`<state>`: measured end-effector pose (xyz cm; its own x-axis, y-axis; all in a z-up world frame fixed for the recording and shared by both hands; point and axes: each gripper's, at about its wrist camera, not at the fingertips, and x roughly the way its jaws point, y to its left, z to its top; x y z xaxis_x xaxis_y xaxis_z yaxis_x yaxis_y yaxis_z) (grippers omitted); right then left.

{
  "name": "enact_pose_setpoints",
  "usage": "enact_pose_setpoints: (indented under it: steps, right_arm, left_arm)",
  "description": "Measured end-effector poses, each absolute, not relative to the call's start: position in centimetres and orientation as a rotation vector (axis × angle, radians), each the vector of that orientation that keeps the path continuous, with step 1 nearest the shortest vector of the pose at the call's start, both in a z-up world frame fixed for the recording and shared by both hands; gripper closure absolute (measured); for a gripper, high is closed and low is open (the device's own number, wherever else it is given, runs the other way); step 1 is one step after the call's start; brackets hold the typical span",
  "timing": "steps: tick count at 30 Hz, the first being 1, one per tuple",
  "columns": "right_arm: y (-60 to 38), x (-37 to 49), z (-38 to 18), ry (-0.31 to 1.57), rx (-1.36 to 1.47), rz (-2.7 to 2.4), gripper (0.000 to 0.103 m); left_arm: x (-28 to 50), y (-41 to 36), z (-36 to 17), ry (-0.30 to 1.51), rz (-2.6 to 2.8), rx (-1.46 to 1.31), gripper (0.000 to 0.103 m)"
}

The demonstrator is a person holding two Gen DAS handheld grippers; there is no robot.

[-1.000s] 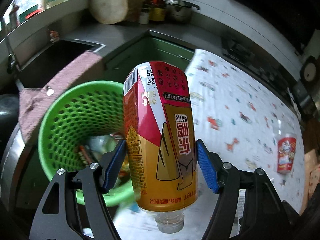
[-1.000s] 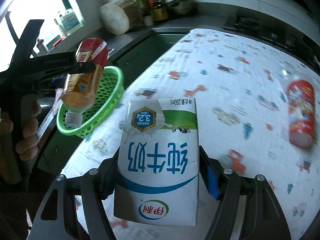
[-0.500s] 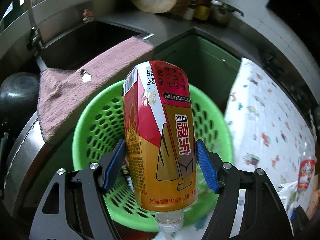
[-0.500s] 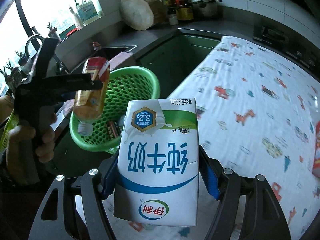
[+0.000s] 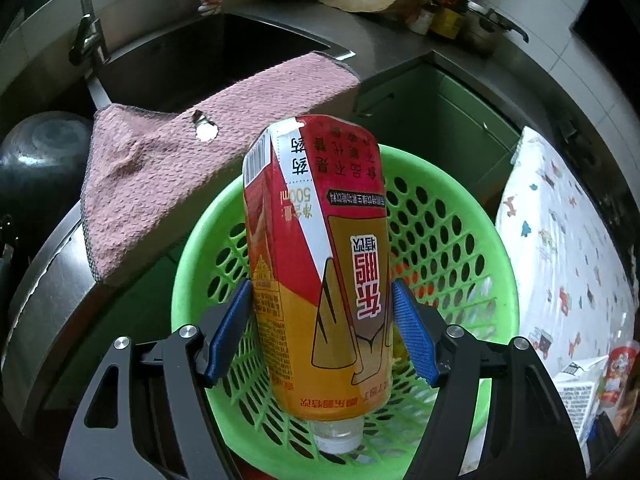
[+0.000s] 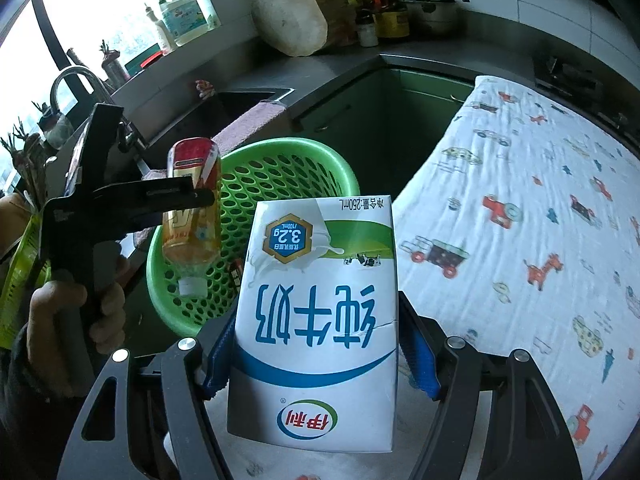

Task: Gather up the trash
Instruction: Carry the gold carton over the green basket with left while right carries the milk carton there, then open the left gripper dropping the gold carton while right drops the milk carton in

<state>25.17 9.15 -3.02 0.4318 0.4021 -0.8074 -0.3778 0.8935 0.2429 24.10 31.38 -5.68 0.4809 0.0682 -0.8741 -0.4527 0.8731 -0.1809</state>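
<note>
Over green basket [image 5: 460, 240]: left gripper [image 5: 322, 320] pinching inverted bottle [image 5: 320, 248]; right gripper [image 6: 316, 344] clamping milk carton [image 6: 316, 320].

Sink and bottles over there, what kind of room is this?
Most likely a home kitchen: a sink with a tap, a pot on the counter, and sauce bottles beside it.

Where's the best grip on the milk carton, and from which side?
Across the two flat side panels of the milk carton, about mid-height, coming at its broad printed face. The sides are parallel and flat, so the pads sit flush. That's how the right gripper holds it now, with the carton upside down.
</note>
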Motion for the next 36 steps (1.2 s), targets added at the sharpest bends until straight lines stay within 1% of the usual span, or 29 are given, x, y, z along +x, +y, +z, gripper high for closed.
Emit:
enact_pose_setpoints:
  steps: [8,13,17,26,29,31,36]
  right_arm:
    - [11.1,26.2,-3.5,1.018,0.065,0.507,0.035]
    - [12.2,26.9,-4.0,1.022,0.094,0.513,0.035]
    - [13.2,27.3,-4.3,1.026,0.103,0.518,0.035]
    - [15.4,28.0,-5.1,1.022,0.098,0.531,0.035]
    - [15.5,28.1,-5.2,1.017,0.107,0.537,0.031]
    - [15.3,28.1,-5.0,1.001,0.124,0.553,0.023]
    - [14.8,27.6,-4.2,0.98,0.11,0.561,0.022]
  left_arm:
    - [23.7,32.7,-5.5,1.015,0.338,-0.455,0.033]
    - [22.9,32.8,-4.3,0.989,0.334,-0.439,0.033]
    - [22.1,33.0,-3.3,0.967,0.334,-0.438,0.029]
    - [19.9,33.7,-1.7,0.931,0.333,-0.453,0.027]
    - [19.5,33.9,-1.3,0.92,0.336,-0.457,0.026]
    - [19.4,33.9,-1.1,0.917,0.336,-0.457,0.025]
    - [19.2,33.4,-0.6,0.908,0.329,-0.449,0.025]
